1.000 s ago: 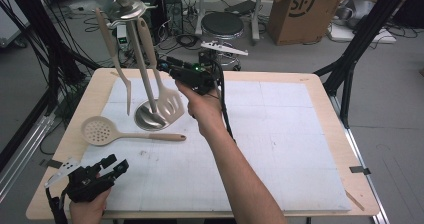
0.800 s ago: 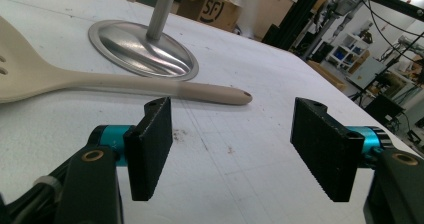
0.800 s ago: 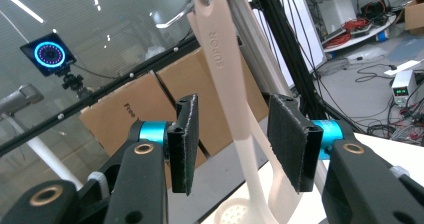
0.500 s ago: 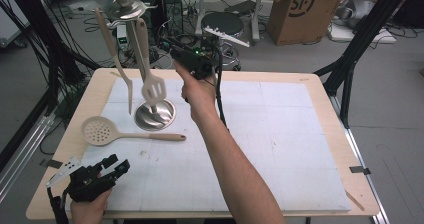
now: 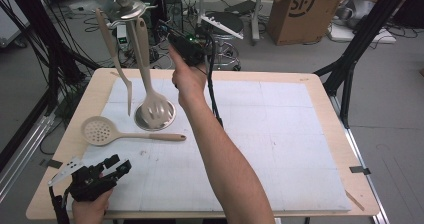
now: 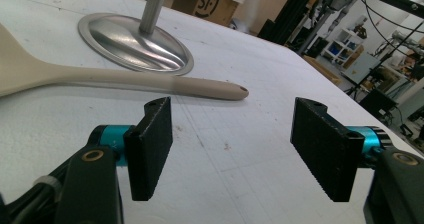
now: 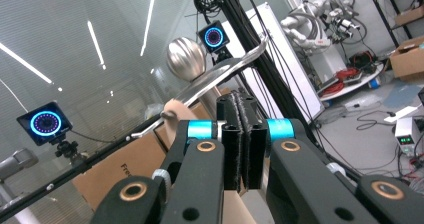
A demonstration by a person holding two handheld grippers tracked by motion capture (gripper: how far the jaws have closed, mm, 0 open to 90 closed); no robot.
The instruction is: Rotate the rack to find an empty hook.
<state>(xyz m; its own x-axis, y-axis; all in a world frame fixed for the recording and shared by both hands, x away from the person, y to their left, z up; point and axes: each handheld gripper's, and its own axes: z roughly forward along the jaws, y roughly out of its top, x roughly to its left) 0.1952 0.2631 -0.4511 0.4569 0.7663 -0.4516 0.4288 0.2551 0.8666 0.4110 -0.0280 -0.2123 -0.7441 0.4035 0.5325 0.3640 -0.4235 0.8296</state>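
high view: "sf" on cardboard box (image 5: 300, 9)

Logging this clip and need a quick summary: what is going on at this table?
A person is hanging kitchen utensils on a steel stand with a round base. A beige fork and a beige slotted spatula hang from its hooks. The right gripper is raised beside the stand's top; its jaws have just closed, pressed together with nothing between them. The left gripper rests open at the table's near left corner. A beige round perforated skimmer lies flat on the table.
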